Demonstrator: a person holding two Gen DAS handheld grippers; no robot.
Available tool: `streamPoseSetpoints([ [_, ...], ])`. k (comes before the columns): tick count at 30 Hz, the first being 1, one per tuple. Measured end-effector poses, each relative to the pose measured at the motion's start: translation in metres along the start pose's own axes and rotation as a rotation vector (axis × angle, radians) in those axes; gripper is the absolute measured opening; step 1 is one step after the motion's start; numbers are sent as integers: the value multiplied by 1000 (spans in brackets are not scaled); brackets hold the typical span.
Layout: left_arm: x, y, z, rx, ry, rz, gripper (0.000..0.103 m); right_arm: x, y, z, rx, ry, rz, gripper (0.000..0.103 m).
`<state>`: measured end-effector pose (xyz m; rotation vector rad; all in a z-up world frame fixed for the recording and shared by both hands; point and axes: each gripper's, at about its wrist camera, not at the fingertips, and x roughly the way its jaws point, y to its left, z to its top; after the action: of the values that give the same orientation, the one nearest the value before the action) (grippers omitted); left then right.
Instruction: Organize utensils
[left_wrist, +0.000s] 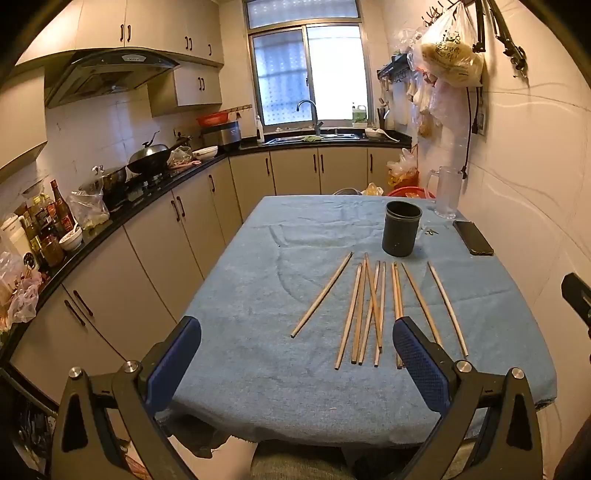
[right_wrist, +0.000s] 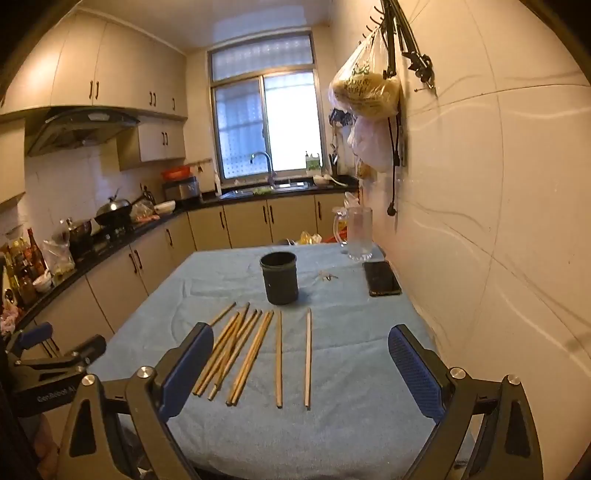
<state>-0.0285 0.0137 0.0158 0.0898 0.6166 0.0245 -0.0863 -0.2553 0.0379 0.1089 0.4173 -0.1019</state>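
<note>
Several wooden chopsticks (left_wrist: 369, 310) lie loose on the blue cloth of the table (left_wrist: 258, 362), fanned out, pointing away from me. They also show in the right wrist view (right_wrist: 255, 354). A dark cylindrical holder (left_wrist: 402, 228) stands upright just beyond them, empty as far as I can see; it shows too in the right wrist view (right_wrist: 279, 278). My left gripper (left_wrist: 295, 365) is open and empty, above the near table edge. My right gripper (right_wrist: 301, 373) is open and empty, hovering over the near ends of the chopsticks.
A black phone (right_wrist: 381, 277) lies by the wall at right, small keys (right_wrist: 327, 276) next to it, a clear glass jug (right_wrist: 358, 232) behind. The wall (right_wrist: 498, 221) borders the table's right side. A kitchen counter (left_wrist: 110, 218) with pots runs along the left.
</note>
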Motion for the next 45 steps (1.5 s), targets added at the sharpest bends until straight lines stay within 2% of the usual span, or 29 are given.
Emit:
streamPoseSetpoints([
  [2, 1, 1, 0, -1, 1, 1, 103, 0, -7, -7, 12, -13, 52, 97],
  [4, 3, 0, 0, -2, 3, 2, 103, -5, -6, -6, 17, -17, 66, 96],
  [13, 1, 0, 0, -5, -3, 2, 103, -30, 6, 10, 19, -42, 33, 96],
  [22, 1, 1, 0, -3, 3, -6, 103, -31, 4, 9, 21, 4, 74, 96],
  [35, 1, 6, -4, -16, -7, -17, 103, -31, 11, 6, -10, 12, 33, 96],
  [45, 2, 3, -4, -7, -5, -24, 103, -31, 6, 3, 13, 20, 25, 96],
])
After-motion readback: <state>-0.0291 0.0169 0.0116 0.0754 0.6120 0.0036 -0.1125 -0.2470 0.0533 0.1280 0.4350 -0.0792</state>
